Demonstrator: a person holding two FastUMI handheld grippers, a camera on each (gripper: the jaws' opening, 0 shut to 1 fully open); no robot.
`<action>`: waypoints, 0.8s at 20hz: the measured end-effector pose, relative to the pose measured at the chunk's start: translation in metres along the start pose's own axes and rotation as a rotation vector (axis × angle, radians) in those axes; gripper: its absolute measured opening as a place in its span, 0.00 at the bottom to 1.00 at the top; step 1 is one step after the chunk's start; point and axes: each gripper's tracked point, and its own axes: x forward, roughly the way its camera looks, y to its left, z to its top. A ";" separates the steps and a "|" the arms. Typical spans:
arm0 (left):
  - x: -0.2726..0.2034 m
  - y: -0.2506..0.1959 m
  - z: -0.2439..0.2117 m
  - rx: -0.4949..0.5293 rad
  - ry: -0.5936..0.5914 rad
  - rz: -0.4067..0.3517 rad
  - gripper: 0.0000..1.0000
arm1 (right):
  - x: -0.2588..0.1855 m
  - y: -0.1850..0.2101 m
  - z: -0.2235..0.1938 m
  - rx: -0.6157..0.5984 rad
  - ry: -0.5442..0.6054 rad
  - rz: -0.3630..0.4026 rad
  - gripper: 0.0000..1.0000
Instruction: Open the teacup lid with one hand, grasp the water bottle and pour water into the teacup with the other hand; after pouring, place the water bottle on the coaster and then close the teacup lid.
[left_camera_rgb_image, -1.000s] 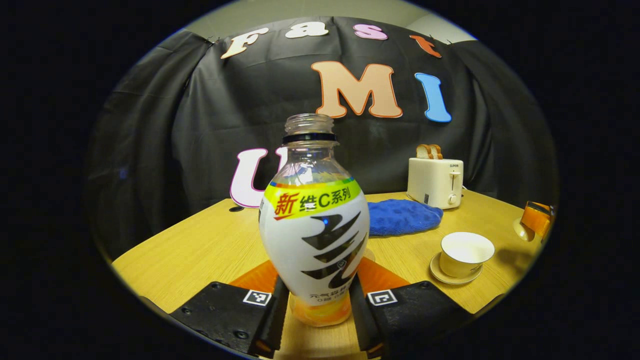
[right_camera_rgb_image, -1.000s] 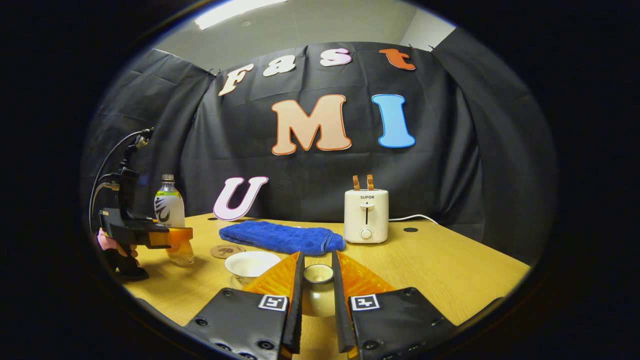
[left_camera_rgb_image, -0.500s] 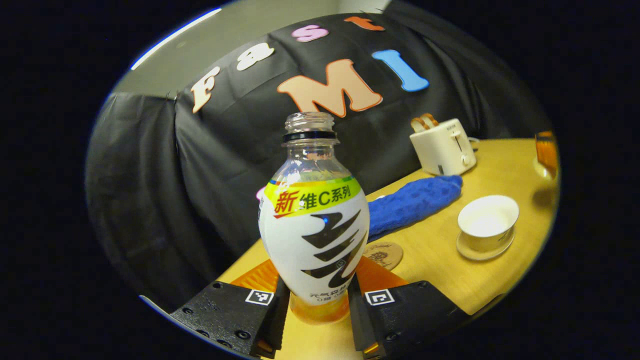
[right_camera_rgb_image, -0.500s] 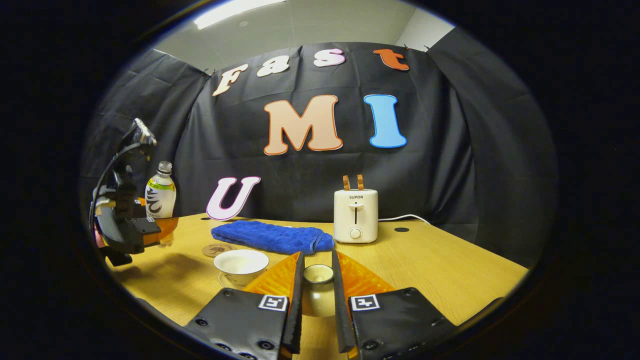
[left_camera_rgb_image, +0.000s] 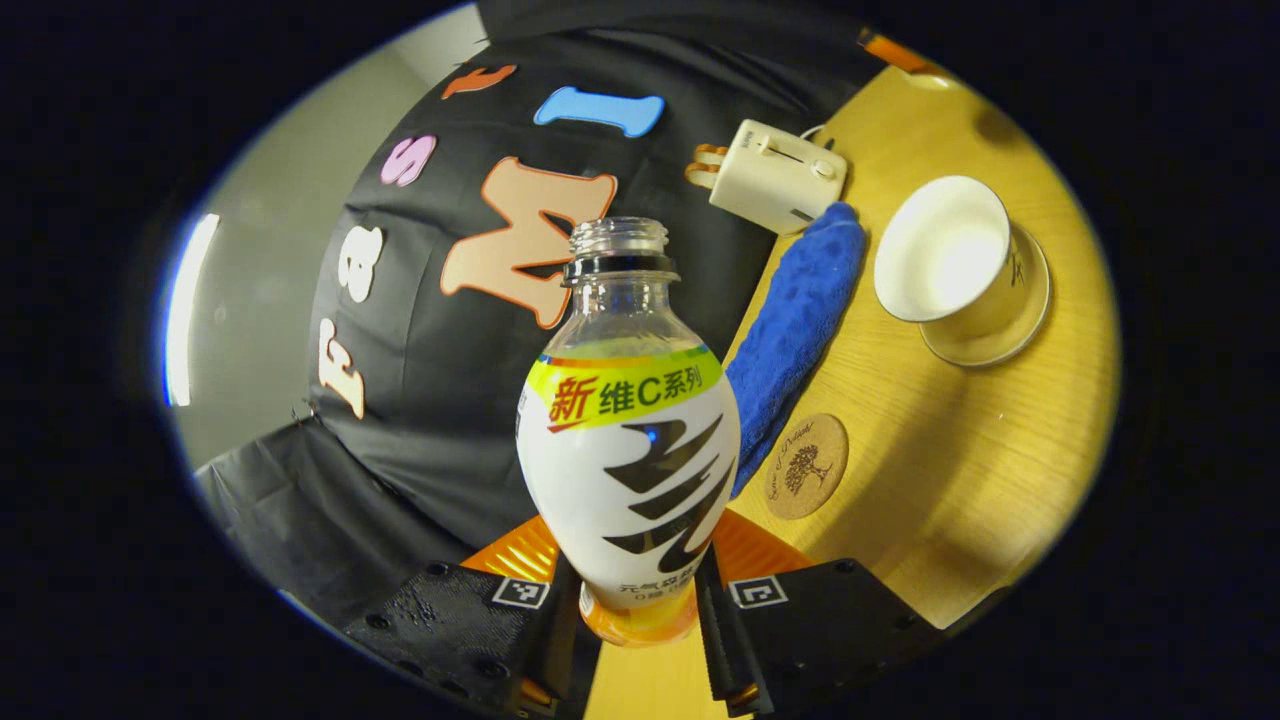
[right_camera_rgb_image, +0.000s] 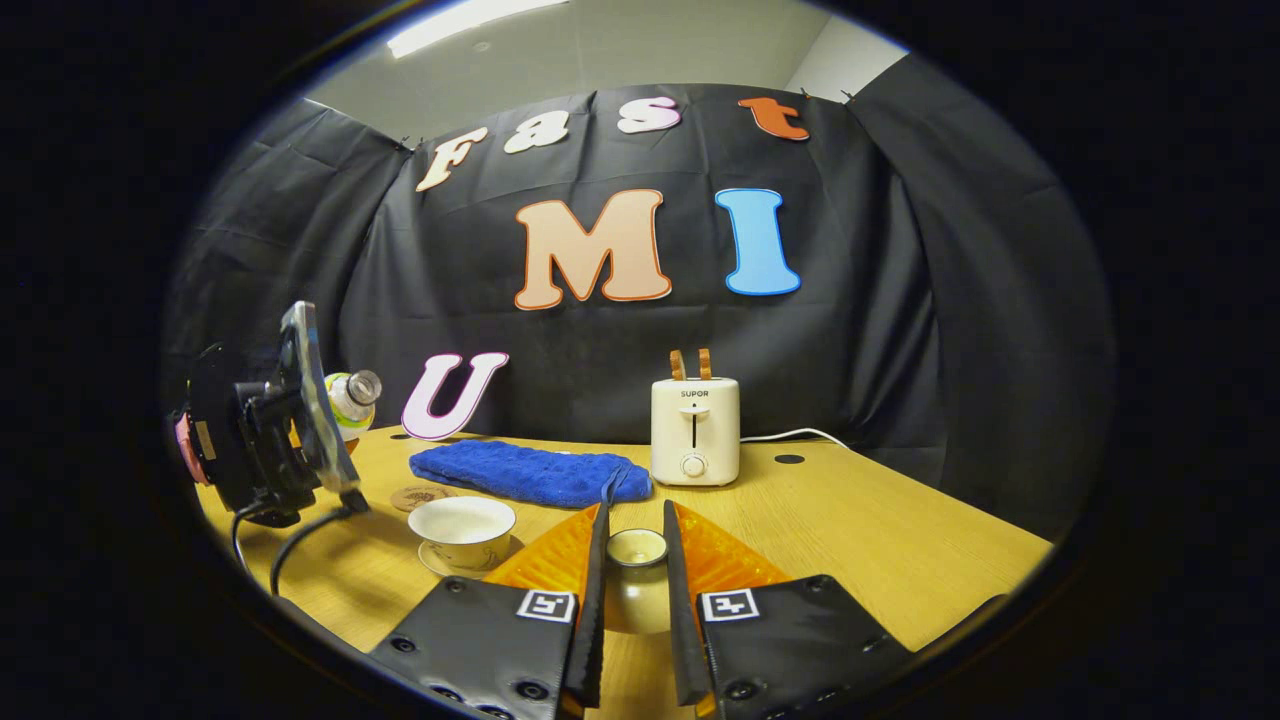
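Lid (right_camera_rgb_image: 637, 547) off, clamped in my right gripper (right_camera_rgb_image: 634, 600); left gripper (left_camera_rgb_image: 632, 605) grips the tipped bottle (left_camera_rgb_image: 628, 450); cup (left_camera_rgb_image: 950, 255), upper right, looks unfilled; pouring, coaster (left_camera_rgb_image: 806, 466), relidding remain.

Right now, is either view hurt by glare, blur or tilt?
Left gripper view: sharp, horizon strongly rolled, bright glare inside the teacup. Right gripper view: level and sharp, a ceiling light glares at top, and fisheye bends the table edge.
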 end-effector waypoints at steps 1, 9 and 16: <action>-0.001 0.001 0.000 0.042 -0.003 -0.002 0.50 | 0.000 -0.001 0.000 0.000 0.000 -0.001 0.33; -0.011 -0.004 0.009 0.335 -0.025 -0.014 0.49 | 0.000 -0.007 0.001 -0.001 -0.001 -0.015 0.31; -0.012 0.000 0.018 0.479 -0.040 -0.023 0.50 | 0.001 -0.009 0.000 -0.001 -0.002 -0.020 0.31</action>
